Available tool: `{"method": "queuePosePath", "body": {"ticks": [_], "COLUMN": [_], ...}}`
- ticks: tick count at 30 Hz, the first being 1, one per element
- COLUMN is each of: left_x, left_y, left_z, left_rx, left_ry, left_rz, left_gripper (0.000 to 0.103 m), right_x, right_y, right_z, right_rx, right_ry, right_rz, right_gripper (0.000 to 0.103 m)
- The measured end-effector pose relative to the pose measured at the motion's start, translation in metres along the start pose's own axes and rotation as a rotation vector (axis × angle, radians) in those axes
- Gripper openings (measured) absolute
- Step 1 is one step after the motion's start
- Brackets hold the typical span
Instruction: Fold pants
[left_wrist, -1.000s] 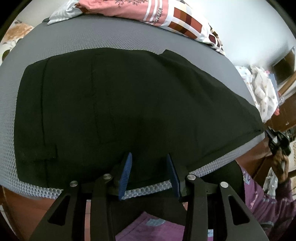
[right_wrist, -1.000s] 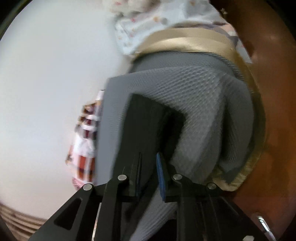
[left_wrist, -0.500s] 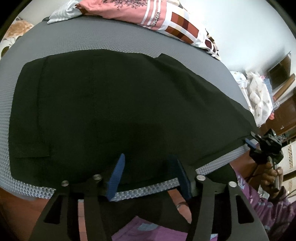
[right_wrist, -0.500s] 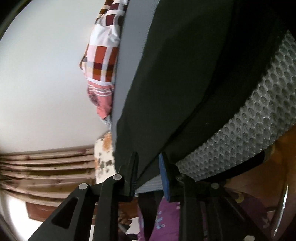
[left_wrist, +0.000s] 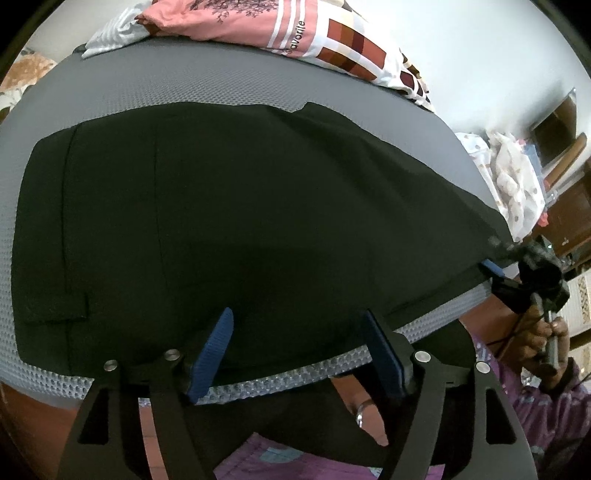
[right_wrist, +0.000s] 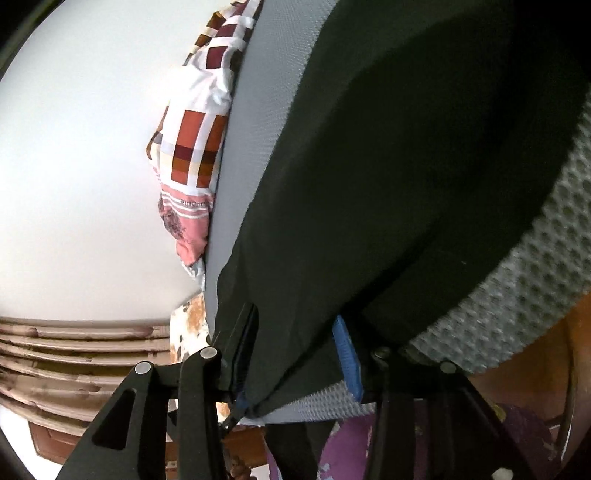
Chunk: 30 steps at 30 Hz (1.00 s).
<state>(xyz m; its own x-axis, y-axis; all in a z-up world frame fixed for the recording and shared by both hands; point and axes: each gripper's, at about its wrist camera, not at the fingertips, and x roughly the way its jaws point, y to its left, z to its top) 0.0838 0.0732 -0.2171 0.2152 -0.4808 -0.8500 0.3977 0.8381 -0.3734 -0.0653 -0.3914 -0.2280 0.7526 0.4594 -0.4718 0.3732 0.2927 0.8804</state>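
Note:
Black pants (left_wrist: 240, 229) lie spread flat across a grey mesh mattress (left_wrist: 221, 88), the waistband at the left and the legs running to the right edge. My left gripper (left_wrist: 299, 350) is open, its blue pads at the near edge of the pants, holding nothing. My right gripper (right_wrist: 295, 354) is open, its jaws standing either side of the pants' leg end (right_wrist: 369, 184) at the mattress corner. It also shows in the left wrist view (left_wrist: 495, 269), at the right end of the pants.
A pink and checked pillow (left_wrist: 295, 33) lies at the far edge of the mattress, also in the right wrist view (right_wrist: 192, 147). A pile of spotted white cloth (left_wrist: 513, 184) and wooden furniture (left_wrist: 561, 125) stand at the right. The person's purple clothing (left_wrist: 554, 406) is below.
The right gripper swung round to the leg end of the pants and opened wider around the cloth. The left gripper opened wider at the near edge.

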Motion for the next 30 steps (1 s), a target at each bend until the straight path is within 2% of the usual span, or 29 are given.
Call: {"method": "queuePosePath", "body": {"ticks": [1,2,4,10,14,16,19,25,30], "left_x": [0.0,0.0,-0.001,-0.006,-0.007,-0.007,-0.007,-0.006,-0.005], "left_y": [0.001,0.001,0.001,0.007,0.011,0.011,0.009,0.007,0.005], "left_z": [0.0,0.0,0.0,0.002,0.002,0.001,0.001,0.001,0.0], "left_rx": [-0.001,-0.001,0.002,-0.027,-0.043,-0.043,-0.033,-0.014,0.003], "left_ry": [0.0,0.0,0.002,0.004,0.006,0.008,0.012,0.017,0.017], "left_rz": [-0.002,-0.003,-0.008,-0.01,-0.003,-0.002,0.013,0.029,0.04], "left_gripper": [0.073,0.073,0.073,0.073,0.073,0.073,0.073,0.073,0.073], "right_x": [0.003,0.006,0.005,-0.011,-0.009,-0.005,-0.006,-0.01,-0.039], "right_y": [-0.002,-0.007,-0.014,-0.004,-0.011,-0.024,-0.02,-0.027,-0.035], "right_z": [0.0,0.0,-0.001,-0.012,-0.017,-0.017,-0.018,-0.014,0.0], "right_rx": [-0.008,0.007,0.041,0.023,0.02,0.08,0.053,0.086,0.1], "right_ry": [0.012,0.025,0.027,0.051,0.07,0.079,0.078,0.08,-0.003], "right_rz": [-0.032,-0.041,-0.011,-0.001,-0.04,-0.016,-0.032,0.038,0.081], "right_gripper": [0.009,0.007,0.006,0.006,0.006,0.002,0.003,0.011,0.032]}}
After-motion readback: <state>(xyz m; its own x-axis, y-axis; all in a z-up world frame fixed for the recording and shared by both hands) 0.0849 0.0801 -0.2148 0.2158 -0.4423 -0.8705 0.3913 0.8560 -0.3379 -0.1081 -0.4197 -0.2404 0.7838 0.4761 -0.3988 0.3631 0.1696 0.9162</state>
